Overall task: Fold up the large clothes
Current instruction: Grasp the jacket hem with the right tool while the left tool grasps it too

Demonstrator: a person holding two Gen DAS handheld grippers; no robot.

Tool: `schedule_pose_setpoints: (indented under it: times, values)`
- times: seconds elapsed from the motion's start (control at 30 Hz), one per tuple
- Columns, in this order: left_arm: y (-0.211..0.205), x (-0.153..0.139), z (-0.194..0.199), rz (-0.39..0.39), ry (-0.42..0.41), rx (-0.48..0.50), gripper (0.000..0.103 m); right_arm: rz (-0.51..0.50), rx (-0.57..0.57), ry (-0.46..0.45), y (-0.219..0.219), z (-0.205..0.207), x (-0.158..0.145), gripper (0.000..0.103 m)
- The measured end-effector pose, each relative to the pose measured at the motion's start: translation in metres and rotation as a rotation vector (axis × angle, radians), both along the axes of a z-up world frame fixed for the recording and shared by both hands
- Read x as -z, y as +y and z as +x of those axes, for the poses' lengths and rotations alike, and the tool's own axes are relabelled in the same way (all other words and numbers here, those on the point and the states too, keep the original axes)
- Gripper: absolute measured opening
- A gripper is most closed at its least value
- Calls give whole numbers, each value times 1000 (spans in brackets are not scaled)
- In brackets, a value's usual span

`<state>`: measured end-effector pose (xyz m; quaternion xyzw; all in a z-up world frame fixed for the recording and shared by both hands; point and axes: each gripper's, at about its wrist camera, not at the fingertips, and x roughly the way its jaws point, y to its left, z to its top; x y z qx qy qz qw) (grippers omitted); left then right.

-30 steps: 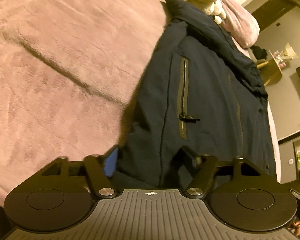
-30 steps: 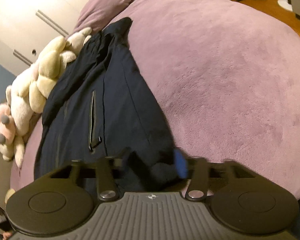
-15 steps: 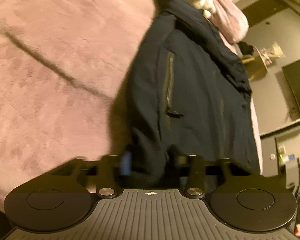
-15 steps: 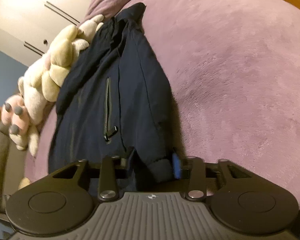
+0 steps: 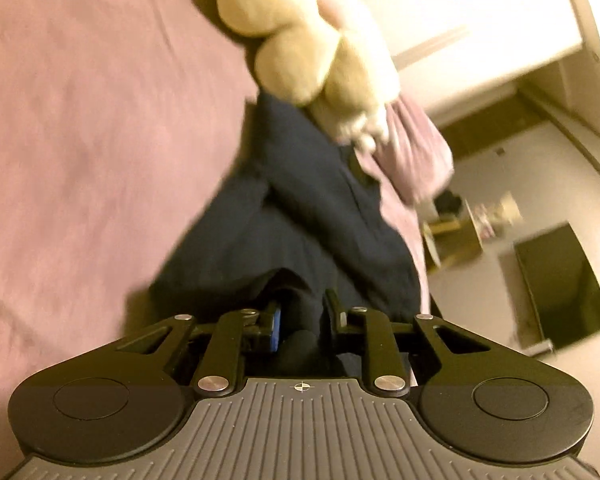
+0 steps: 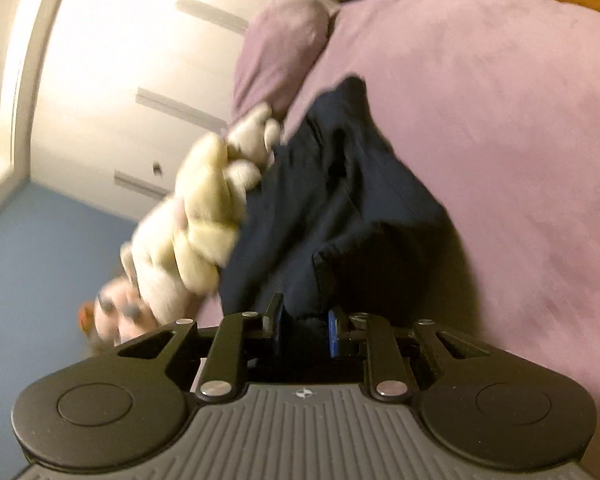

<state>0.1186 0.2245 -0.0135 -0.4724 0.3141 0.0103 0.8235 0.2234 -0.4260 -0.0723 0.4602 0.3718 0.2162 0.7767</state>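
A dark navy jacket (image 5: pixel 300 216) lies on a mauve bed cover (image 5: pixel 80 140), its near hem raised off the bed. My left gripper (image 5: pixel 302 316) has its jaws closing, with a bunched corner of the hem pinched between the pads. In the right wrist view the same jacket (image 6: pixel 340 208) hangs folded back from my right gripper (image 6: pixel 304 320), whose jaws are also closing on the other hem corner. The cloth fills the gap between both pairs of fingers. Both views are blurred by motion.
A cream plush toy (image 5: pixel 300 48) lies at the jacket's far end, beside a mauve pillow (image 6: pixel 280 52). White wardrobe doors (image 6: pixel 140 80) stand behind. A dark screen (image 5: pixel 564 284) and a small side table (image 5: pixel 456 236) are off the bed's right side.
Both grippers have narrowed onto the jacket's near hem and risen, lifting it toward the plush toy. The pocket zip seen earlier is now hidden under the raised cloth.
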Motion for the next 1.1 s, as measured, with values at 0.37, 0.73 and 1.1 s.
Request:
schedule_pose_setpoints:
  times: [0.37, 0.73, 1.1]
  values:
    - [26, 76, 114, -47, 213, -161, 25, -86, 208, 197, 58, 141, 21, 22]
    - [43, 66, 96, -75, 83, -178, 46, -162, 129, 220, 68, 169, 62, 32]
    - [9, 35, 90, 354, 42, 46, 93, -478, 51, -128, 53, 119, 7, 84]
